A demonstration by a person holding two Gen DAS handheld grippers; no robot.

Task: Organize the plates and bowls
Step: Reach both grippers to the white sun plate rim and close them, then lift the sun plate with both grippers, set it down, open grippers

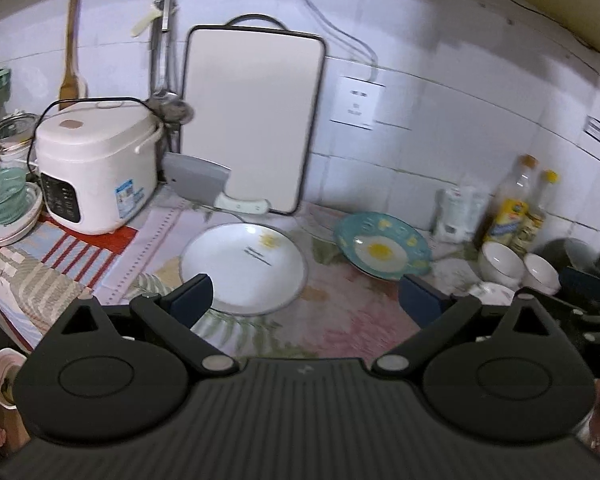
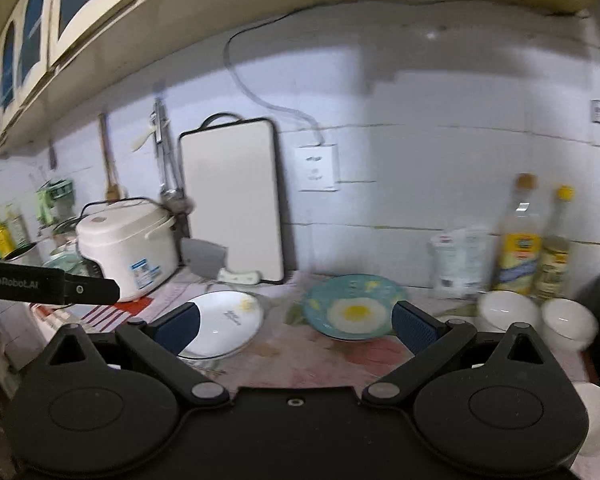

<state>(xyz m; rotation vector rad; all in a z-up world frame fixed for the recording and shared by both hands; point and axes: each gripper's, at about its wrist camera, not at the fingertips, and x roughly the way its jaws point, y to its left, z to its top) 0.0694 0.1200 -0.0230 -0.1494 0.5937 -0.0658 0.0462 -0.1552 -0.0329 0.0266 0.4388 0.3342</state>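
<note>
Your left gripper (image 1: 306,300) and right gripper (image 2: 296,326) both hang spread apart and empty above the counter, the white plate (image 1: 242,268) at twelve o'clock of the left, teal plate (image 1: 382,246) at one, white bowls (image 1: 518,266) at three.

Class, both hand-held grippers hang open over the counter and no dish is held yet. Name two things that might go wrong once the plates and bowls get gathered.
1. The cleaver leans against the cutting board just behind the white plate; lifting that plate might knock it over.
2. The white bowls sit close to the oil bottles; reaching in might topple a bottle.
</note>
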